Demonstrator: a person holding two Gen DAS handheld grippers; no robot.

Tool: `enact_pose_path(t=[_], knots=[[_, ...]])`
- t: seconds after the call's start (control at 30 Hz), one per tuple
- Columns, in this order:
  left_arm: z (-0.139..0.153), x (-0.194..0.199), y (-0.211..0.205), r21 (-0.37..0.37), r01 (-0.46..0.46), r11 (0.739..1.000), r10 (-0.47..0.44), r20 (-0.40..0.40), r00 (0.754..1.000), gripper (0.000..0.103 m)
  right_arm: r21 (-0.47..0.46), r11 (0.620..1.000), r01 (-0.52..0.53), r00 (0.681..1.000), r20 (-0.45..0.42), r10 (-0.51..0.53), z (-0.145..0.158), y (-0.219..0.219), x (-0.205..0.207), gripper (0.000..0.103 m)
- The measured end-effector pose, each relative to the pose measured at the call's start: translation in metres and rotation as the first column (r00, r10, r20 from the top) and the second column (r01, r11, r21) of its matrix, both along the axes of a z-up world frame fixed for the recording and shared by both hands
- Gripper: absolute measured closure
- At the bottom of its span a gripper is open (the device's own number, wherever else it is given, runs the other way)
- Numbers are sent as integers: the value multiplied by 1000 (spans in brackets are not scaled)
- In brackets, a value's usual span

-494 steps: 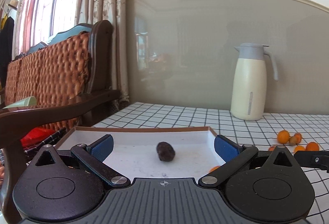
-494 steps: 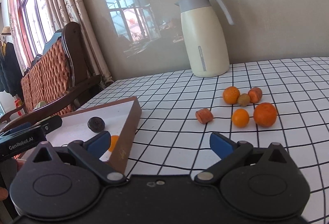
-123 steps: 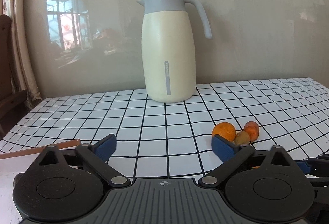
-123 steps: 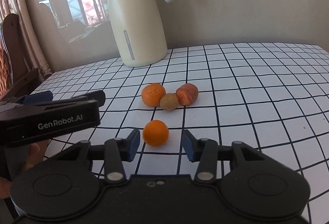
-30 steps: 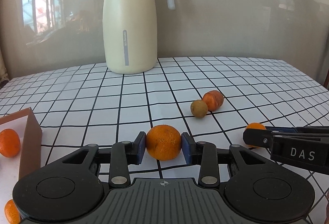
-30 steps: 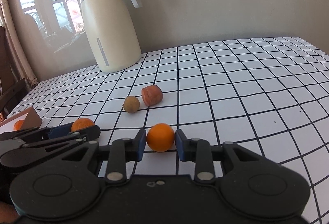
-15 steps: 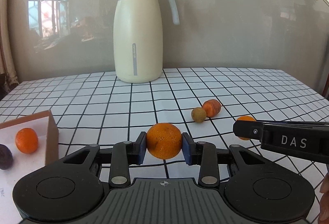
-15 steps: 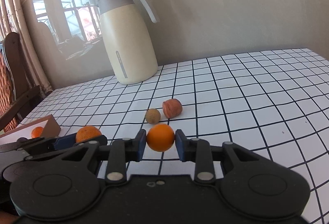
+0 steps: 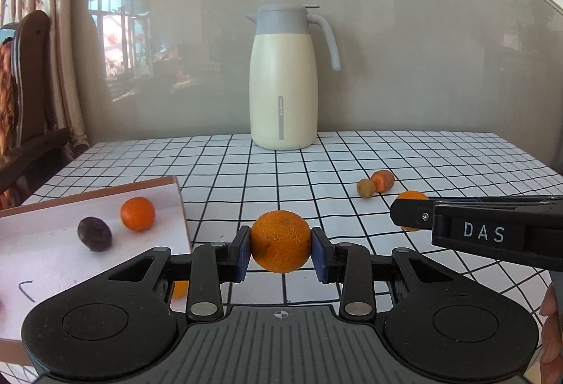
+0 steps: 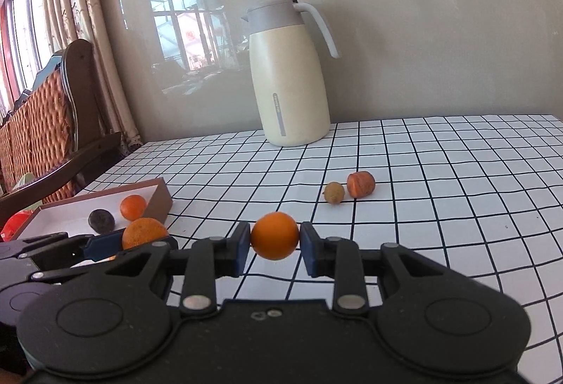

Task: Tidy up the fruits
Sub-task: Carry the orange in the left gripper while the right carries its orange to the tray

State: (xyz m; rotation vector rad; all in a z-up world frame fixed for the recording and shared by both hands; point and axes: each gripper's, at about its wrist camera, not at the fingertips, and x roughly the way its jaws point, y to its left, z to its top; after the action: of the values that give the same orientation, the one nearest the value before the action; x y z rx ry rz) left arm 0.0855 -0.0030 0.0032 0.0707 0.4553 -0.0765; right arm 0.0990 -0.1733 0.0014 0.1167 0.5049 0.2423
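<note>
Left wrist view: the left gripper [image 9: 280, 254] is clamped on a big orange [image 9: 280, 241], and its blue pads press both sides of the fruit, which hangs above the checked table [image 9: 246, 165]. At the left lies an open box [image 9: 174, 208] with a white floor. Inside it are a small orange [image 9: 137, 213] and a dark fruit [image 9: 94, 233], near each other but apart. Another bit of orange shows behind the left finger. Far on the table a tan fruit [image 9: 366, 188] touches a reddish fruit [image 9: 383, 181]. The right gripper [image 9: 415, 215] comes in from the right side with an orange ball [image 9: 411, 196] in its tip. A cream jug [image 9: 283, 81] stands at the wall.

Right wrist view: the right gripper [image 10: 274, 246] is closed tight on the orange ball [image 10: 274, 240], held above the table [image 10: 422, 172]. The left gripper [image 10: 116, 245] is at the lower left with the big orange [image 10: 144, 232], just in front of the box [image 10: 160, 199]. The tan fruit [image 10: 334, 193] and the reddish fruit [image 10: 361, 184] lie together beyond, on the cloth.
</note>
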Motion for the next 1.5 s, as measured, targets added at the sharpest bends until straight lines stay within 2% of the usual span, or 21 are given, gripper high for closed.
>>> enact_pose_path(t=[0.1,0.43,0.8,1.03,1.27,1.5], knots=[[3,-15,11,-1,-25,1000,25,21,999,67,1,1000,-31,1000,4,31,1,11,-8,81],[15,-56,65,-17,-153,988,154,86,984,67,-6,988,-154,983,96,154,14,64,-28,81],[22,-84,127,-52,-287,957,291,138,947,67,-23,963,-270,946,180,270,19,116,-44,81],[24,-90,159,-72,-354,932,362,159,919,67,-2,958,-288,931,233,281,21,134,-44,81],[25,-85,182,-93,-396,914,406,174,897,67,2,957,-291,930,235,282,16,146,-38,81],[26,-73,194,-96,-413,906,424,185,887,67,5,959,-284,934,229,276,12,155,-29,81]])
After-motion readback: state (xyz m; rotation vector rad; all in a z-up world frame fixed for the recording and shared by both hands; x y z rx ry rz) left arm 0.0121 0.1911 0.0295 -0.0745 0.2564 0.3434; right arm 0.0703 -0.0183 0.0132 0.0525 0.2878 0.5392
